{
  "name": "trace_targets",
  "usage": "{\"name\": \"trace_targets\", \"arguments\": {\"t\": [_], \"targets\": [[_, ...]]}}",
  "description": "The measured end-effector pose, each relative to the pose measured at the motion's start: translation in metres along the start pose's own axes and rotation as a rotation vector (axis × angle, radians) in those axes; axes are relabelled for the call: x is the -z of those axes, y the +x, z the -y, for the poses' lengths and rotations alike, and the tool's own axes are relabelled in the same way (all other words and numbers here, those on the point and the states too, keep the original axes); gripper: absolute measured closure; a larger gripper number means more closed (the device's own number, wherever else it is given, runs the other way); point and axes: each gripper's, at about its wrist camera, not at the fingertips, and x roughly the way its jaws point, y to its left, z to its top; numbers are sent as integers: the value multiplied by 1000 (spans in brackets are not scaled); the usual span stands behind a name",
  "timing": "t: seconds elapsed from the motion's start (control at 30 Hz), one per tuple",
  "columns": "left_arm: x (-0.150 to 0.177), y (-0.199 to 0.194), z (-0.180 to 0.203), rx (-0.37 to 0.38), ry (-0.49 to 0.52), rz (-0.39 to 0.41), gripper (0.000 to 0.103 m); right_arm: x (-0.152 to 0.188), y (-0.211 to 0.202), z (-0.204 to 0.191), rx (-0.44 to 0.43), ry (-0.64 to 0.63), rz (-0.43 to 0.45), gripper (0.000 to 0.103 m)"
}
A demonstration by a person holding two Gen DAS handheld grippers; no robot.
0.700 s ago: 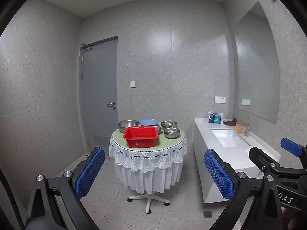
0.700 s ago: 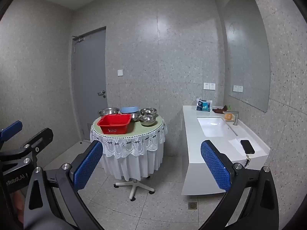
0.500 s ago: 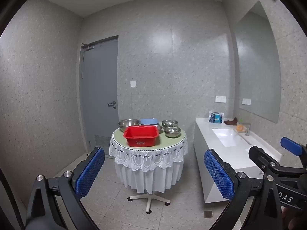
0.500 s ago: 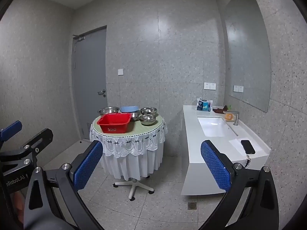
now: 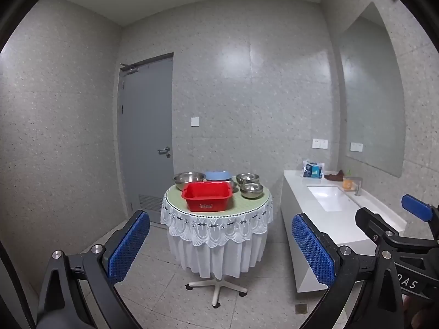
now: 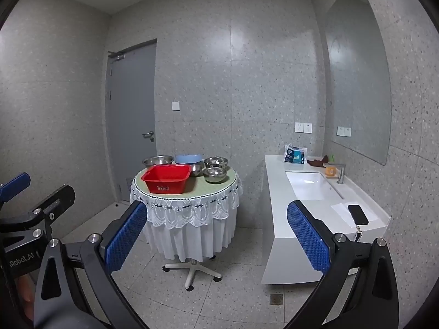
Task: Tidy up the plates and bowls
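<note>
A small round table (image 5: 216,220) with a white lace cloth stands across the room. On it are a red plastic basin (image 5: 207,195), a large steel bowl (image 5: 188,179), a blue bowl (image 5: 218,175) and two smaller steel bowls (image 5: 250,186). The same table (image 6: 189,205), red basin (image 6: 167,178) and steel bowls (image 6: 215,170) show in the right wrist view. My left gripper (image 5: 219,249) is open and empty, far from the table. My right gripper (image 6: 216,241) is open and empty, also far back.
A white sink counter (image 6: 315,192) runs along the right wall, with a phone (image 6: 358,214), a faucet and a tissue pack (image 6: 295,155). A grey door (image 5: 146,142) is at the back left. The table stands on a wheeled base (image 6: 192,271). A floor drain (image 6: 275,298) lies near the counter.
Both views have drifted slightly toward the table. Both grippers stay open and empty.
</note>
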Motion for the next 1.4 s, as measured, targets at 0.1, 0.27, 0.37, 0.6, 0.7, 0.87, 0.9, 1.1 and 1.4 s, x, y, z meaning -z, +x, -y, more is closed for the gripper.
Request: {"name": "trace_targets", "arguments": {"t": [0.1,0.27,0.37,0.6,0.7,0.87,0.9,1.1,1.4], "targets": [[1,-1,1,1,-2,2,1,-1,-1,2,2,1,2,0],[0,-3,-4,3,-5,5,1,0,-2,1,2,0,4,0],[1,-3,-4,4,-7,7,1,-1,-2,2,0,0,5,0],[1,-6,-2,3,-6,9,1,-1,-2,3,1,-1,4,0],[2,-7,-1,3,-7,10,1,0,-2,3,1,0,7,0],[1,-8,1,3,-4,11,1,1,-2,3,0,1,4,0],[0,-9,1,3,-4,12,1,1,-1,3,0,2,4,0],[-1,-11,2,3,-1,14,1,1,-2,4,-3,5,6,0],[2,-12,3,2,5,14,1,3,-1,7,-9,12,4,0]]}}
